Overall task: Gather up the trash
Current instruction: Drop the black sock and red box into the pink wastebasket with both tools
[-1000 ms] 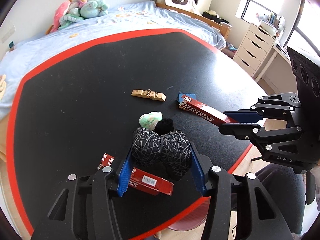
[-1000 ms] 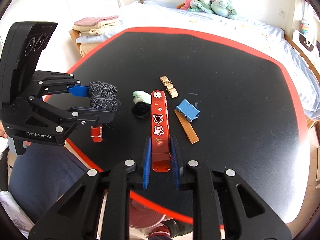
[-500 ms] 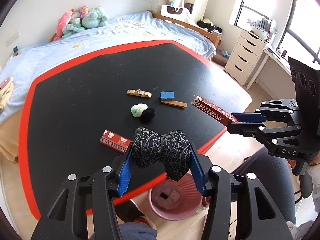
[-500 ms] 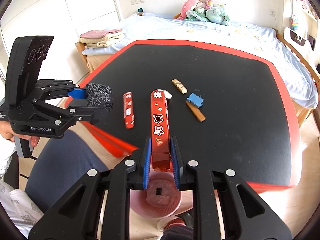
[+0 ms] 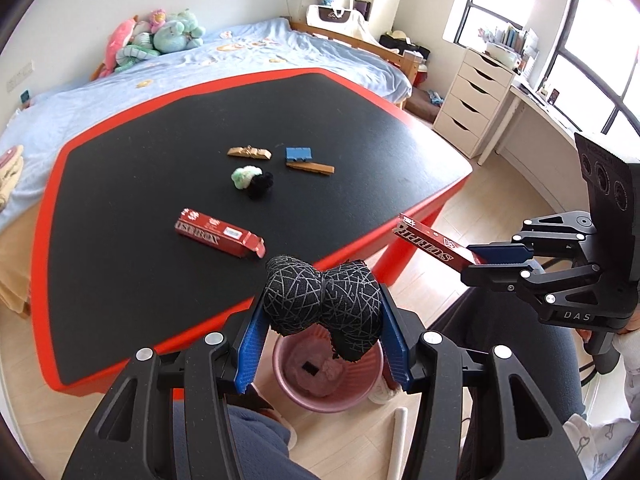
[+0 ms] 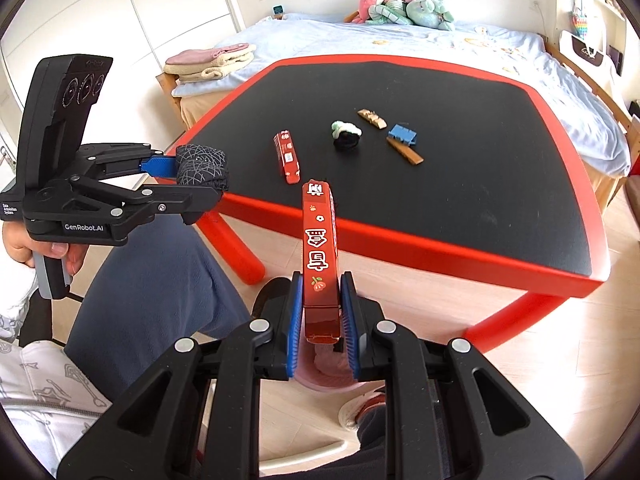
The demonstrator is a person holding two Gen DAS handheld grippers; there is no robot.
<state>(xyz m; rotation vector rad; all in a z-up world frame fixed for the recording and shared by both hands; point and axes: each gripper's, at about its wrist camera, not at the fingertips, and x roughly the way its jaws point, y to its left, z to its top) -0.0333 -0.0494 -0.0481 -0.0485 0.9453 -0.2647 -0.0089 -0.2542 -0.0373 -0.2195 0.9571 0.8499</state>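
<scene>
Matte black table point(image 5: 160, 168), glossy red carton point(image 6: 320, 248)

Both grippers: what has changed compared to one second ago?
Both pulled back off the table to above the pink bin: the left gripper carrying the black bundle, the right gripper the long red box. Both grips unchanged; remaining table items unmoved.

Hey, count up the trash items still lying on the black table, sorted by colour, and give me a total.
Red: 1, red box
Blue: 1, blue clip
Brown: 2, wooden stick, tan wrapper
Green: 1, green puff
Black: 1, black puff
Total: 6
</scene>
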